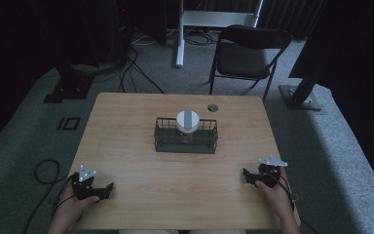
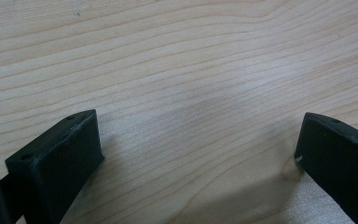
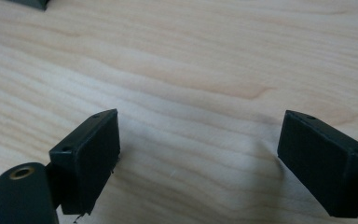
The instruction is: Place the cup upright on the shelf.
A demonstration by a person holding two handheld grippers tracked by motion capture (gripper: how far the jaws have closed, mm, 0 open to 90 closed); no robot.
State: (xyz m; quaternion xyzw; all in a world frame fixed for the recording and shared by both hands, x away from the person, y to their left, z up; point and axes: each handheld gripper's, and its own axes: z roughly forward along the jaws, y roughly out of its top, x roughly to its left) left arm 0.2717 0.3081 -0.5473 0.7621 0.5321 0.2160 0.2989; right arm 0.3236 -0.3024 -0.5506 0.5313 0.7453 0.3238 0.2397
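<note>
High view, L to R. Left tool (image 1: 108,187): held in the person's left hand (image 1: 70,201) at the near-left corner of the wooden counter (image 1: 126,146), grey three-cornered plate on top, jaws pointing inward toward the counter's middle; its cable (image 1: 44,170) loops on the floor beyond the counter's left edge. Left gripper view: jaws stand wide apart w/ bare wood grain between them, nothing held. Ahead of both tools, approx. midway between them and toward the far side of the counter, sits a dark wire basket (image 1: 186,141); a jar w/ white lid (image 1: 188,120) stands upright inside it, at its far wall, lid crossed by a grey stripe. Just beyond the basket, to its right, a small round hole (image 1: 213,107) in the counter top. Right tool (image 1: 246,175): held in the person's right hand (image 1: 275,192) near the near-right corner, grey plate on top, jaws pointing inward toward the left tool, well apart from it. Right gripper view: jaws likewise spread wide over bare wood, nothing between them; a dark corner of an object, unidentifiable, at upper left. Background, beyond the counter: folding chair (image 1: 248,53) on grey carpet, white stand leg to its left.
</note>
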